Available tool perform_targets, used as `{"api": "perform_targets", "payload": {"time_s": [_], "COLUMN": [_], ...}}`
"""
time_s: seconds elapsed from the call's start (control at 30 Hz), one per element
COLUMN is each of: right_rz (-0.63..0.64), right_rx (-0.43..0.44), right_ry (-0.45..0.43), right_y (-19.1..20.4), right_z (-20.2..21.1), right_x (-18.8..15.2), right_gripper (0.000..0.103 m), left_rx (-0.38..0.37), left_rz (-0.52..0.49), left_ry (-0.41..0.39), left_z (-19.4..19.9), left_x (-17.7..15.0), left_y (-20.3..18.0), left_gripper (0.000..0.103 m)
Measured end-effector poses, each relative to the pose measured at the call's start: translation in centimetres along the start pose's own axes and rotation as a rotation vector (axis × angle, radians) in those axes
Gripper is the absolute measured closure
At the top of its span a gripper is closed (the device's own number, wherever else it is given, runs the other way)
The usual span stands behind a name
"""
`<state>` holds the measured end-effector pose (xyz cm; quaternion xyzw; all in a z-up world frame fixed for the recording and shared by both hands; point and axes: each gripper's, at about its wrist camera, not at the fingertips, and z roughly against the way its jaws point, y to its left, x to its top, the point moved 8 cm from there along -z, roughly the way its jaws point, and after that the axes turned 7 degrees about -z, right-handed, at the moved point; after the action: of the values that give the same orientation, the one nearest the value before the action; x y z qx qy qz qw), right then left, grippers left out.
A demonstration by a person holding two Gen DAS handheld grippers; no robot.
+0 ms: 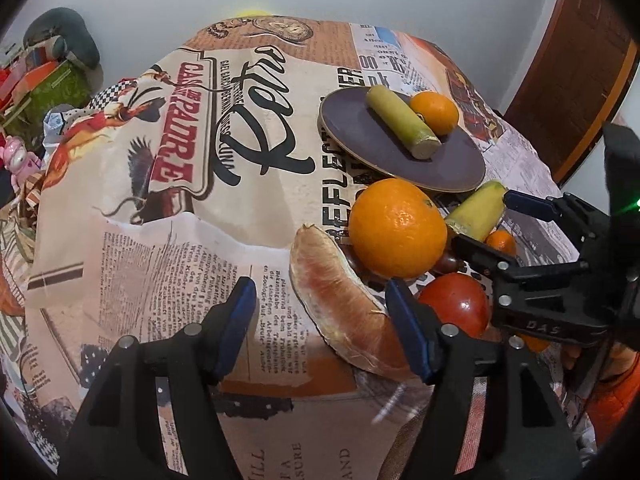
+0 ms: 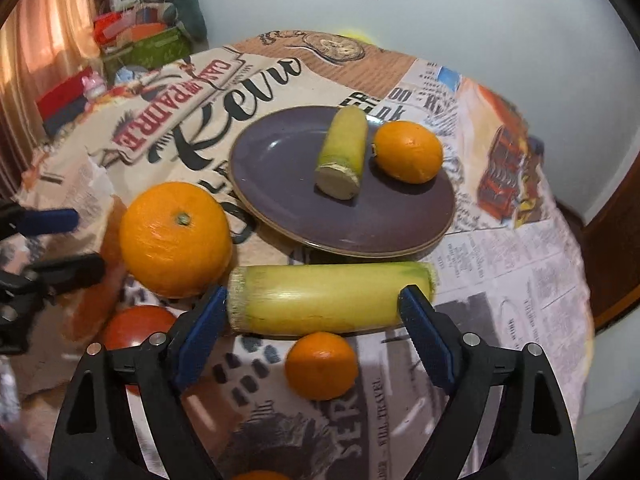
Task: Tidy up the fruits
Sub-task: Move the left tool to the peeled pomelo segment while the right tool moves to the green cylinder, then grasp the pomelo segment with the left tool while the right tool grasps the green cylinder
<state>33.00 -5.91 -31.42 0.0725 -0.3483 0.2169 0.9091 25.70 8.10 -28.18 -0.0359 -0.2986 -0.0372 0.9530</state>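
A purple plate [image 2: 280, 192] holds a yellow-green cane piece [image 2: 344, 152] and a small orange [image 2: 408, 152]; the plate also shows in the left wrist view [image 1: 360, 132]. On the cloth lie a big orange [image 2: 176, 240], a second cane piece [image 2: 320, 300], a small orange [image 2: 320, 366], a red tomato [image 2: 132, 324] and a pomelo wedge [image 1: 344, 312]. My right gripper [image 2: 316, 332] is open, its fingers astride the second cane piece. My left gripper [image 1: 320, 320] is open, with the pomelo wedge just beyond its right finger.
The table wears a printed newspaper-style cloth [image 1: 160, 240]. Boxes and a pink toy [image 1: 18, 156] sit off the table's far left. A wooden door [image 1: 580, 60] stands at the right. The right gripper shows in the left wrist view [image 1: 492, 224].
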Motion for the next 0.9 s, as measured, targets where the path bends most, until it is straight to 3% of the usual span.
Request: {"api": "perform_targets", "payload": {"time_s": [0.17, 0.33, 0.53, 0.67, 0.8, 0.9], "right_rz": [-0.064, -0.15, -0.212, -0.249, -0.247, -0.199], "right_rx": [0.043, 0.028, -0.011, -0.021, 0.029, 0.056], "right_ry": [0.009, 0.011, 0.01, 0.027, 0.019, 0.012], "right_y": [-1.6, -4.9, -8.9, -10.9, -9.8, -7.3], "right_z": [0.4, 1.2, 1.9, 2.2, 2.8, 2.5], "right_x": [0.0, -0.4, -0.8, -1.6, -1.2, -0.6], "right_gripper": [0.02, 0.034, 0.037, 0.037, 0.036, 0.025], "left_rx": [-0.008, -0.032, -0.048, -0.078, -0.064, -0.076], "left_rz": [0.011, 0.022, 0.047, 0.051, 0.039, 0.055], "left_ry": [-0.001, 0.011, 0.012, 0.028, 0.027, 0.027], "left_z": [-0.4, -1.4, -1.7, -2.2, -2.3, -2.4], "left_x": [0.2, 0.3, 0.4, 0.2, 0.2, 0.1], "left_y": [0.1, -0.6, -0.7, -1.4, -1.8, -1.7], "left_gripper": [0.035, 0.035, 0.036, 0.043, 0.045, 0.046]}}
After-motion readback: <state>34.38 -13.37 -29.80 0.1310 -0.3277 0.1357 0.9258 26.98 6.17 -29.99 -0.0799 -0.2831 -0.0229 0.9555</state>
